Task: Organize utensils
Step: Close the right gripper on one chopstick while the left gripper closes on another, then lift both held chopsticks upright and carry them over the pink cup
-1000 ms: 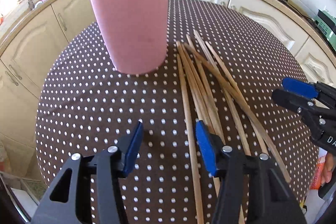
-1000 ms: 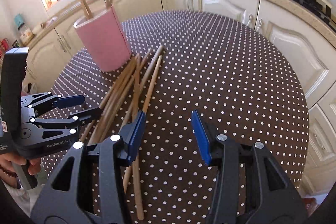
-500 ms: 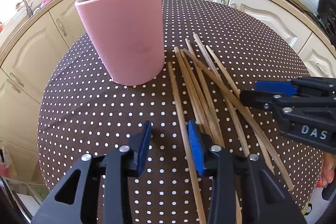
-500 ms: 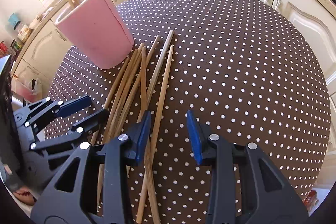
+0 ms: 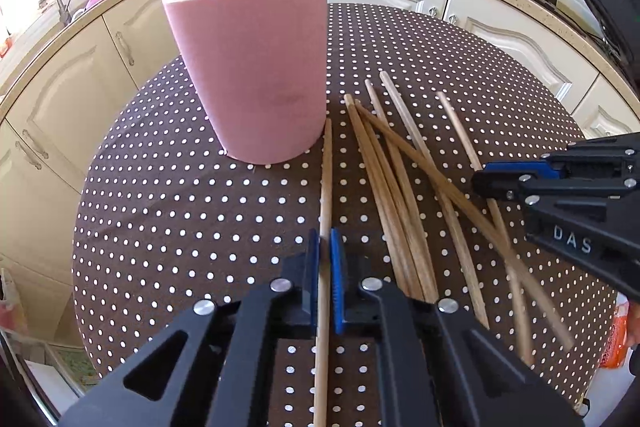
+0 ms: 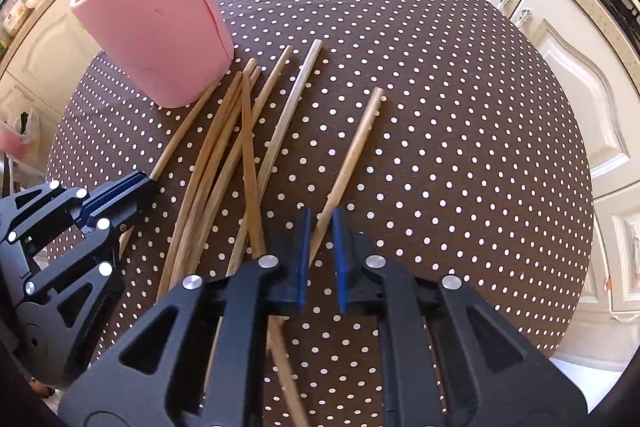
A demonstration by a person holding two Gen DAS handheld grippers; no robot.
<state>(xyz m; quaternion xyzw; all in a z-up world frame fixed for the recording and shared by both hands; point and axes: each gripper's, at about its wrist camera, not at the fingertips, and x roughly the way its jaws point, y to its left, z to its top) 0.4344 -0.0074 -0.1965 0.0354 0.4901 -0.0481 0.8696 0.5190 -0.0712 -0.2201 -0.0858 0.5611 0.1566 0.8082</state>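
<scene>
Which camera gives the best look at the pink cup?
The left wrist view: the pink cup stands near the middle, upright, rim and chopsticks inside visible. The right wrist view pushes it to the upper left corner, tilted by the lens.

Left gripper [image 5: 325,267] angled steeply down toward the tabletop [image 5: 180,211], jaws clamped on one wooden chopstick [image 5: 325,187] running up between the blue pads. Right gripper [image 6: 320,247] also pitched steeply down, just beside the left, jaws nearly together around a separate chopstick [image 6: 352,155].
</scene>
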